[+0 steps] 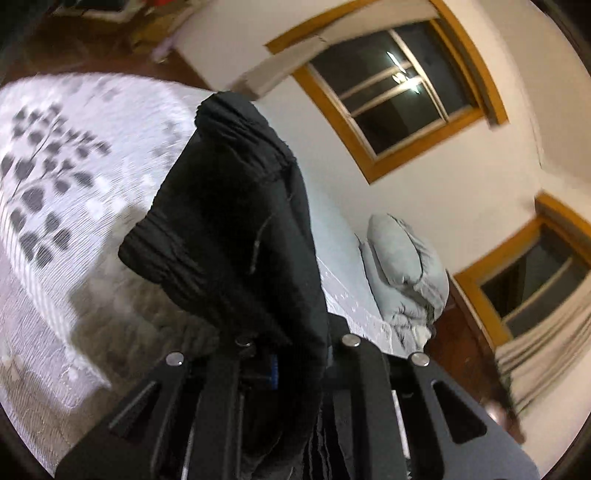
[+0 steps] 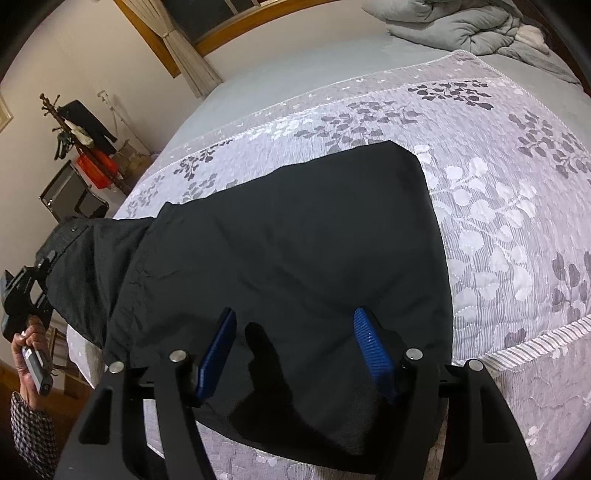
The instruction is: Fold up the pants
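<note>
Right wrist view: right gripper (image 2: 293, 341) jaws apart, blue ribbed pads (image 2: 371, 350) hovering over the near edge of the black fabric pants (image 2: 280, 243), nothing pinched between them. Pants lie flat on the grey-white leaf-patterned quilted bedspread (image 2: 498, 206); their left end is raised off the bed, clamped in the left gripper (image 2: 48, 264), held by a hand (image 2: 31, 347) with a checked sleeve (image 2: 31, 432). Farther back, a crumpled grey duvet (image 2: 461, 26) at the bed's far end, and a wooden coat rack (image 2: 74, 129) by the wall. Left wrist view: left gripper (image 1: 291, 345) closed on bunched pants (image 1: 236, 221) that drape over it; beyond, a wood-framed window (image 1: 399, 88).
</note>
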The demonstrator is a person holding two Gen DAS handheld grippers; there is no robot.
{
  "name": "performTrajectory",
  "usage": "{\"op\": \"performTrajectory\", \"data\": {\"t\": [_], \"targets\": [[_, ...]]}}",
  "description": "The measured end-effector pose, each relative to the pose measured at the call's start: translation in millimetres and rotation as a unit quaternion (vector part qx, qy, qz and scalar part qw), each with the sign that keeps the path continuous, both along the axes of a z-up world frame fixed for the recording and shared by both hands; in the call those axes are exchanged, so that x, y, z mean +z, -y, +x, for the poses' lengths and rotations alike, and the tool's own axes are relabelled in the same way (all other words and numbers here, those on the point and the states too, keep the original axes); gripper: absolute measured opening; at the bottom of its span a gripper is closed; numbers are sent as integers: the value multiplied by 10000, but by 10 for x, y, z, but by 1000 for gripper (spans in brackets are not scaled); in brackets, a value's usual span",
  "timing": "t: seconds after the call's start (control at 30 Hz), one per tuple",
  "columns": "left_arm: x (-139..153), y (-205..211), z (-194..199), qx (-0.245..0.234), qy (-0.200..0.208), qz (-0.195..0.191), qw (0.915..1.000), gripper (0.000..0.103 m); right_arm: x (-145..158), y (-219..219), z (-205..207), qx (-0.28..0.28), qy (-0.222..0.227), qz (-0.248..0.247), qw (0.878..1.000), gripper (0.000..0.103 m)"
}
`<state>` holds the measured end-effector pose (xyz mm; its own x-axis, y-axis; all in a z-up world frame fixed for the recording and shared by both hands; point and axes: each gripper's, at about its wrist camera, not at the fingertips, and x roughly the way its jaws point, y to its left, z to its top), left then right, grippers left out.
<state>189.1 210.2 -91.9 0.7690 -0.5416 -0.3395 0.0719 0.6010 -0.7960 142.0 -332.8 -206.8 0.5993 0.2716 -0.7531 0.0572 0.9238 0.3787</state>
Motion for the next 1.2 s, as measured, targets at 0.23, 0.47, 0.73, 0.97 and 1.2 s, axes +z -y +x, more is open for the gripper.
{"op": "performTrajectory", "data": {"t": [0.23,0.47,0.73,0.97,1.2], "targets": [[287,508,19,-642,315,647,9953,13,49,60,-33,-98,77,63,9999,67],[394,982,-20,-1073,499,1576,9804,14,74,145,-87,-178,159,197,9995,67],[425,1378,11,-1576,574,2380,9567,17,107,224,-147,-232,279,351,9987,67],[249,1687,-14,-2047,502,2732,9386,19,145,296,-190,-281,380,445,9979,67],[61,1957,-25,-2454,416,3052,9192,21,159,359,-236,-326,436,513,9972,67]]}}
